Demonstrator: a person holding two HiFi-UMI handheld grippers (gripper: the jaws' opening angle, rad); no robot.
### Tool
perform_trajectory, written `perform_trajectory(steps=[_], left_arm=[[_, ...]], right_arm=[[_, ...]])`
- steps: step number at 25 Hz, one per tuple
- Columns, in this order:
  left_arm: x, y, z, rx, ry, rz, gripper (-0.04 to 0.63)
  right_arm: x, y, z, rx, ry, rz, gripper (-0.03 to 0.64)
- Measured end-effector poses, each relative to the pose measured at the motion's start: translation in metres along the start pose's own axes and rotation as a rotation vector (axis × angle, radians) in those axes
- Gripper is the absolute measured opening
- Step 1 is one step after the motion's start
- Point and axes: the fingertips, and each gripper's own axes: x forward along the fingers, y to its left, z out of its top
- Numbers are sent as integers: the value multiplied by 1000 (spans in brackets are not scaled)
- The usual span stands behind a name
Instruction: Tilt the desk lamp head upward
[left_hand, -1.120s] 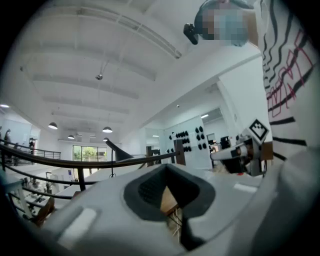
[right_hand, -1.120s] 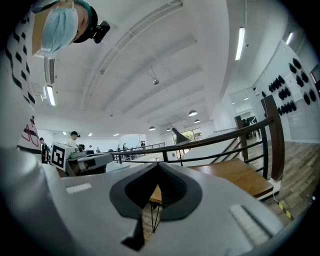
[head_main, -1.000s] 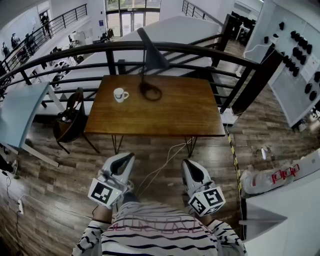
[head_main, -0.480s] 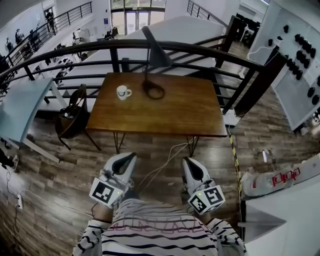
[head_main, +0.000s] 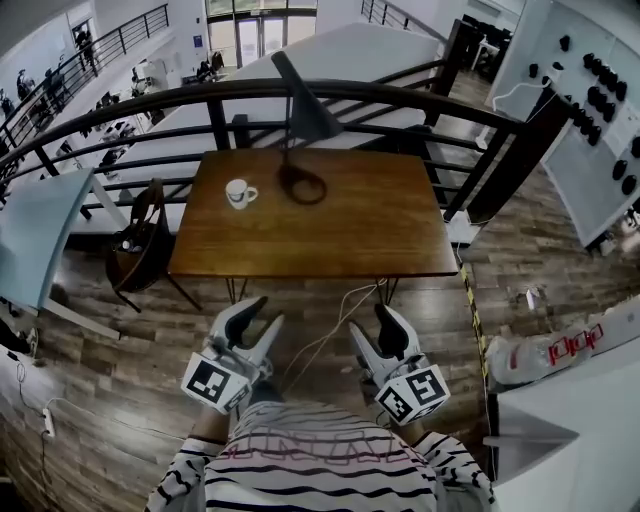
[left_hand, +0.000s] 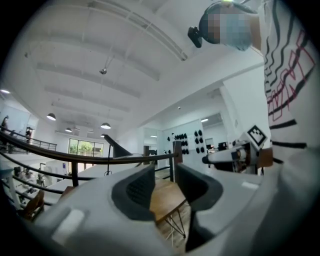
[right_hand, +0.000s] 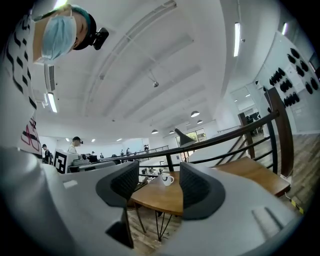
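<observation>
A dark desk lamp stands at the far middle of the wooden table (head_main: 330, 235), with a ring base (head_main: 301, 184) and a cone head (head_main: 305, 105) on a thin stem. A white mug (head_main: 238, 193) sits left of the base. Both grippers hover over the floor in front of the table, well short of the lamp. My left gripper (head_main: 262, 313) is opening with nothing between its jaws, and so is my right gripper (head_main: 372, 325). The left gripper view looks past the left gripper (left_hand: 164, 177) to the lamp head (left_hand: 116, 148). The right gripper view looks past the right gripper (right_hand: 159, 180) to the mug (right_hand: 166, 179) and lamp head (right_hand: 184, 137).
A black metal railing (head_main: 400, 100) runs right behind the table. A dark chair (head_main: 140, 240) stands at the table's left end. A white cable (head_main: 320, 335) trails over the wood floor under the near edge. A grey tabletop (head_main: 40, 220) is at far left.
Both grippers were shut in the earlier frames and now have their jaws spread apart. They stay in about the same place in front of the table.
</observation>
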Motion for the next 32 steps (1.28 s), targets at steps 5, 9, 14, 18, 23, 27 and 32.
perform_trajectory(steps=[5,9,14,18,23,27,32], left_arm=[[14,51,-7,-13,26,-29,152],[25,99,-13,-21,27,-35,153],[33,163,-16,-29,37,-59,153],[33,217,-12,-29,27,-75,153],[39,271,-5,-20,24,-101,153],[40,305,-6,-32,29,-128,153],[53,337,-20,-64,27,-151,153]], right_arm=[[52,-6,0,15,3,-24,258],[98,-9,-1,20,7,-35,261],[161,-7,1,22,0,-63,262],[210,3,5,18,-18,-85,262],[258,9,8,20,-31,-115,262],[287,15,6,31,-31,-147,262],[311,10,-2,32,-9,-183,262]])
